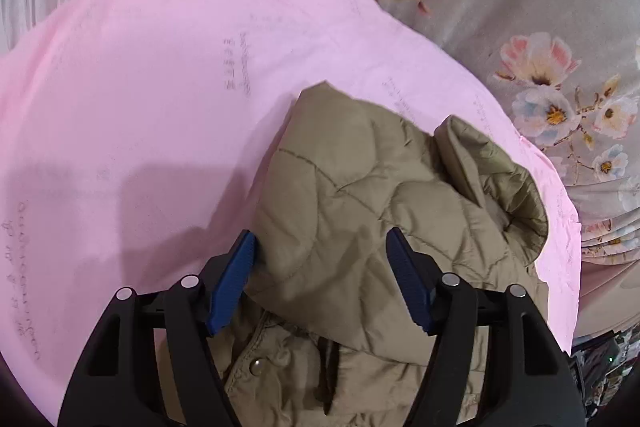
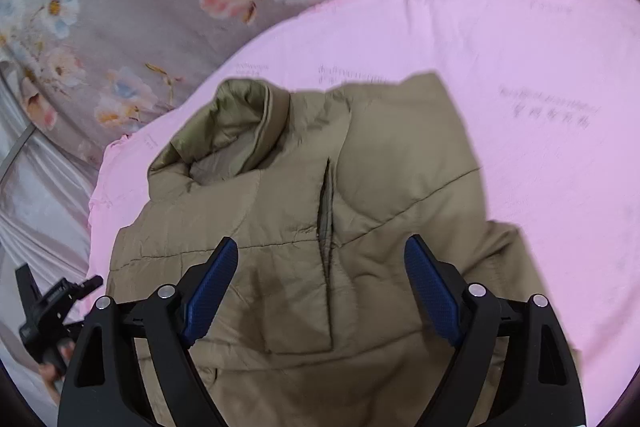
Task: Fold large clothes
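Observation:
An olive-tan quilted jacket (image 1: pixel 360 195) lies partly folded on a pink sheet (image 1: pixel 140 87). Its stand-up collar (image 1: pixel 492 179) is at the right in the left wrist view. My left gripper (image 1: pixel 320 267) is open, its blue pads astride a folded-over flap of the jacket without squeezing it. A snap button (image 1: pixel 256 367) shows on the layer underneath. In the right wrist view the jacket (image 2: pixel 320 207) fills the middle, collar (image 2: pixel 228 131) at the upper left, with a dark pocket slit (image 2: pixel 326 211) running down it. My right gripper (image 2: pixel 320 275) hovers open above that slit, holding nothing.
The pink sheet (image 2: pixel 520 47) is spread over a grey floral bedspread (image 1: pixel 520 7), which also shows at the far left (image 2: pixel 120 7). A black piece of hand-held gear (image 2: pixel 52 311), gripped by a hand, sits at the lower left of the right wrist view. Dark clutter (image 1: pixel 600 359) lies beyond the bed edge.

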`<state>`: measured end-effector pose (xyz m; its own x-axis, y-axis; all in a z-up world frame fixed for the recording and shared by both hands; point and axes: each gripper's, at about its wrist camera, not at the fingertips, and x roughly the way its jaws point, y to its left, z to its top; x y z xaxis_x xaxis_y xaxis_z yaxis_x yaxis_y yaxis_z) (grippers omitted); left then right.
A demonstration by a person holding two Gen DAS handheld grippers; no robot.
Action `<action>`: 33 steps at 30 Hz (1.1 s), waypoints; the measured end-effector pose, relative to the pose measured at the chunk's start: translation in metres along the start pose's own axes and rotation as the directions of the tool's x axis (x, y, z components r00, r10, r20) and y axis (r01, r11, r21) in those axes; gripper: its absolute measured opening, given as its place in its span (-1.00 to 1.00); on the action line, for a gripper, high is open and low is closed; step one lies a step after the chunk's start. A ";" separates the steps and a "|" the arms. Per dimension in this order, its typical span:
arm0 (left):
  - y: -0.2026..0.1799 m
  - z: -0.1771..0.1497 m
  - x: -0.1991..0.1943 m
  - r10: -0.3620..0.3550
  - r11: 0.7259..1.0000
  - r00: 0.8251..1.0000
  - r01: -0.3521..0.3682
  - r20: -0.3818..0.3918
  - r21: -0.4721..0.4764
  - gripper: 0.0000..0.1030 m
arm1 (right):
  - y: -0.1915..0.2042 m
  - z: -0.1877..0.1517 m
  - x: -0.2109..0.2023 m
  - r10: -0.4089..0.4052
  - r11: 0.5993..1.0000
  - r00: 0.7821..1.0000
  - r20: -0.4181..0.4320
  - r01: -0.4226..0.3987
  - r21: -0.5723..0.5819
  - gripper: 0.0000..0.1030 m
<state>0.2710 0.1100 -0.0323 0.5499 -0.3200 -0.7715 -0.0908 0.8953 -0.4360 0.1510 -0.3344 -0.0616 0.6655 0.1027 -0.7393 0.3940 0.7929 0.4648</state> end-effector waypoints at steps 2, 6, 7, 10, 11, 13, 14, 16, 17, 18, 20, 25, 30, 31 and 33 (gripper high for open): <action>0.002 -0.001 0.007 0.015 1.000 1.000 -0.015 -0.011 0.004 0.20 | 0.006 0.002 0.007 0.036 0.999 0.999 -0.030 -0.037 -0.012 -0.76; 0.003 -0.008 0.014 0.044 0.998 0.999 -0.044 0.007 0.049 0.11 | 0.029 0.003 -0.040 0.090 0.992 0.991 0.104 -0.080 -0.099 -0.80; 0.004 -0.013 0.015 0.056 0.996 0.998 -0.057 0.014 0.068 0.09 | 0.033 0.002 -0.052 0.080 0.989 0.987 0.136 -0.062 -0.131 -0.80; 0.006 -0.029 0.019 0.112 0.986 0.993 -0.117 0.049 0.119 0.09 | 0.034 -0.014 -0.051 -0.042 0.972 0.988 0.151 0.076 -0.224 -0.80; 0.006 -0.033 0.021 0.120 0.983 0.991 -0.127 0.060 0.132 0.09 | 0.031 -0.018 -0.039 -0.091 0.964 0.987 0.131 0.120 -0.238 -0.80; 0.001 -0.039 0.021 0.148 0.973 0.985 -0.161 0.089 0.162 0.09 | 0.019 -0.032 -0.011 -0.151 0.954 0.987 0.062 0.162 -0.251 -0.80; -0.001 -0.042 0.022 0.166 0.966 0.981 -0.183 0.102 0.185 0.10 | 0.013 -0.039 -0.002 -0.158 0.952 0.986 0.048 0.165 -0.258 -0.80; -0.005 -0.045 0.024 0.196 0.952 0.973 -0.219 0.122 0.214 0.10 | 0.016 -0.049 0.003 -0.189 0.934 0.978 0.082 0.205 -0.293 -0.80; -0.008 -0.046 0.025 0.212 0.945 0.968 -0.237 0.131 0.226 0.10 | 0.019 -0.050 0.004 -0.207 0.924 0.974 0.090 0.225 -0.310 -0.79; -0.010 -0.047 0.026 0.229 0.937 0.963 -0.257 0.140 0.238 0.11 | 0.020 -0.051 0.005 -0.217 0.917 0.972 0.093 0.235 -0.323 -0.78; -0.012 -0.048 0.027 0.244 0.929 0.958 -0.275 0.150 0.246 0.14 | 0.018 -0.050 0.006 -0.211 0.918 0.973 0.087 0.228 -0.323 -0.77; -0.012 -0.044 0.013 0.285 0.915 0.945 -0.318 0.159 0.248 0.23 | 0.009 -0.044 -0.009 -0.186 0.939 0.981 0.063 0.196 -0.284 -0.60; -0.047 -0.023 -0.048 0.250 0.901 0.921 -0.334 0.298 0.275 0.25 | 0.027 -0.026 -0.060 -0.160 0.938 0.966 0.203 0.213 -0.272 -0.23; -0.059 -0.017 -0.054 0.233 0.902 0.921 -0.325 0.312 0.286 0.30 | 0.036 -0.018 -0.064 -0.144 0.941 0.966 0.214 0.201 -0.274 -0.20; -0.083 -0.010 -0.057 0.195 0.902 0.925 -0.300 0.326 0.311 0.44 | 0.055 -0.008 -0.062 -0.117 0.940 0.968 0.220 0.180 -0.291 -0.18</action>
<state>0.2390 0.0504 0.0429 0.7619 -0.0201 -0.6473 0.0113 0.9998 -0.0177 0.1259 -0.2923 0.0057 0.7382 -0.1256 -0.6628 0.3053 0.9383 0.1622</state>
